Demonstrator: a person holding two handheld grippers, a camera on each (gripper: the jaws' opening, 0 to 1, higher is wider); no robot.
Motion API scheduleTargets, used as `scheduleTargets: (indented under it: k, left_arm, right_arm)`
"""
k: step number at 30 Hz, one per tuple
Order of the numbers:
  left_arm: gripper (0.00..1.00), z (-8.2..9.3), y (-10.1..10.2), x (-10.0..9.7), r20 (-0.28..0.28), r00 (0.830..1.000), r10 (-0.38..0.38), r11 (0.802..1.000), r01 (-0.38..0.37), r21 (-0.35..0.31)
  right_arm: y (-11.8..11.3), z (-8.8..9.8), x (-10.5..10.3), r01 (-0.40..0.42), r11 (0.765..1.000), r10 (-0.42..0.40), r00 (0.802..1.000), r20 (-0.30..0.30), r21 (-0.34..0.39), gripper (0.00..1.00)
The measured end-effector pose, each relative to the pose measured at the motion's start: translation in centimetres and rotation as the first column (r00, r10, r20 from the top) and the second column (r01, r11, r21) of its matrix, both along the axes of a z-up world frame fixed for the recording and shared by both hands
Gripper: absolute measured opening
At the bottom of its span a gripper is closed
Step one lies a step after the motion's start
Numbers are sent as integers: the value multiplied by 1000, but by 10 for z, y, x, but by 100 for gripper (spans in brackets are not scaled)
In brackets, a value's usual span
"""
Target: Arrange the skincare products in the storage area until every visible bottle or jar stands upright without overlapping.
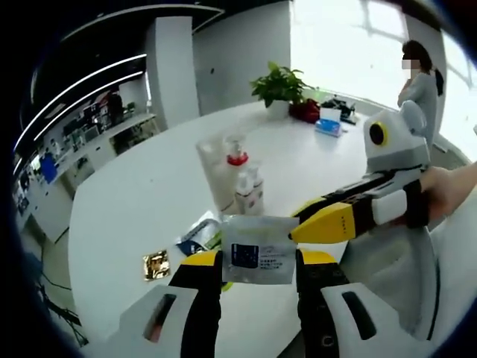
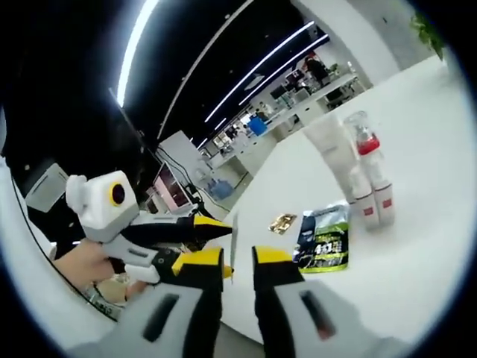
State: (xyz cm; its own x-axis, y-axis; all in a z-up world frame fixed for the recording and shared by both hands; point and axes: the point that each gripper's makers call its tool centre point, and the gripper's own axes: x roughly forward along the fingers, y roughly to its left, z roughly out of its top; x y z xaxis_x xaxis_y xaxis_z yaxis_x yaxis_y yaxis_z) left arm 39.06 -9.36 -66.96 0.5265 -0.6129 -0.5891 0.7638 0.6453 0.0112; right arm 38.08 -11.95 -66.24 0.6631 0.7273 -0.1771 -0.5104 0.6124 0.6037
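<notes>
A flat white sachet [image 1: 258, 253] with a blue label faces me in the left gripper view. It spans the gap between the jaws of my left gripper [image 1: 258, 261], with its side edges against both. The right gripper [image 1: 294, 230] comes in from the right, its yellow tip at the sachet's right edge. In the right gripper view the sachet [image 2: 233, 239] stands edge-on between the jaws of my right gripper [image 2: 238, 257], with a little gap on each side. The left gripper [image 2: 220, 224] reaches it from the left. Upright white bottles [image 1: 227, 175] [image 2: 361, 160] stand together on the table.
On the white table [image 1: 134, 186] lie a green and blue pouch [image 1: 201, 235] [image 2: 324, 239] and a small gold sachet [image 1: 156, 263] [image 2: 283, 221]. At the far end are a potted plant [image 1: 279, 86] and a blue box [image 1: 328, 127]. A person [image 1: 421, 82] stands beyond.
</notes>
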Motion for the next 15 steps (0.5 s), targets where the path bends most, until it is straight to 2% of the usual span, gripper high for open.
scheduleTargets:
  k: [5,15]
  left_arm:
    - [36,1,-2,-2,1,1000,-9,1000,9,0]
    - [37,-1,-3,-4,-6,1000,-27,1000,27,7]
  right_arm:
    - [0,-2,1,6,1000,-6,1000,-12,1,4]
    - [-1,-2,-1,10,999,-9,999,-40,43,2]
